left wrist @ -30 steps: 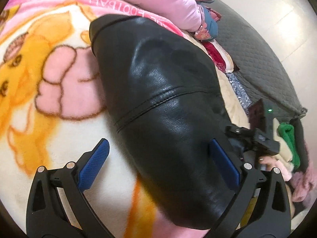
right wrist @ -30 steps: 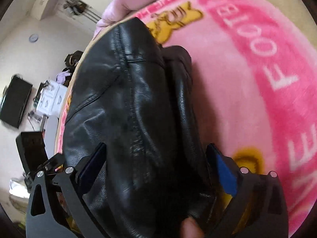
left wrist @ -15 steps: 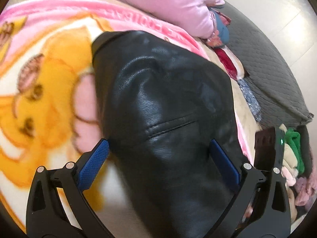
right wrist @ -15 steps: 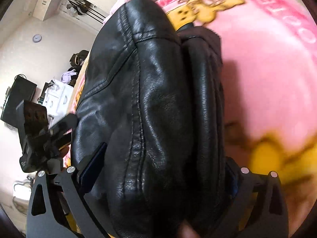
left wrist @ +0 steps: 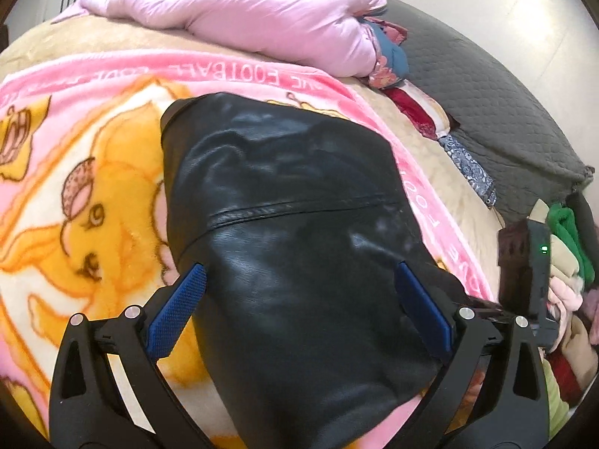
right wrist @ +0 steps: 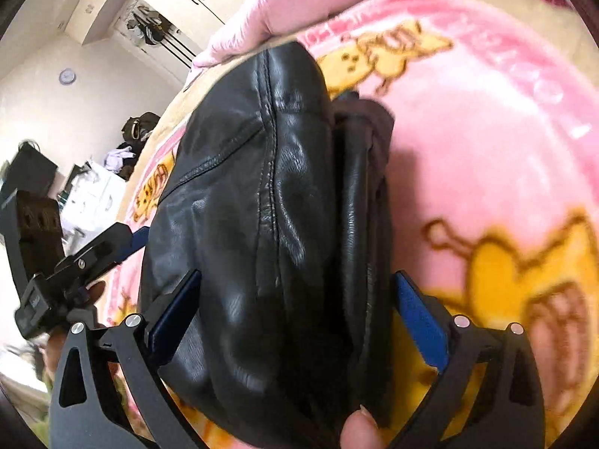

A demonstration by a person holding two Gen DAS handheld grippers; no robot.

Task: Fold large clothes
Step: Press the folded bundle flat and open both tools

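A black leather jacket (left wrist: 292, 194), folded into a thick bundle, lies on a pink cartoon blanket (left wrist: 93, 131). My left gripper (left wrist: 299, 269) is open, its blue pads wide apart on either side of the bundle's near end. The right wrist view shows the jacket (right wrist: 262, 205) from its side, seams and folded layers running away from the camera. My right gripper (right wrist: 297, 277) is open too and straddles that end. A person's fingertip (right wrist: 359, 430) rests against the leather at the bottom edge. The left gripper (right wrist: 112, 239) shows at the jacket's left side.
A pale pink quilted coat (left wrist: 262, 18) lies along the blanket's far edge. A grey quilted cover (left wrist: 486, 86) and a heap of coloured clothes (left wrist: 565, 247) sit to the right. Beyond the bed are a wardrobe (right wrist: 149, 26) and white drawers (right wrist: 93, 194).
The left camera has drawn back, so the jacket's far edge sits farther off and more blanket shows. In the right view the bundle has shifted slightly. Both grippers stay open.
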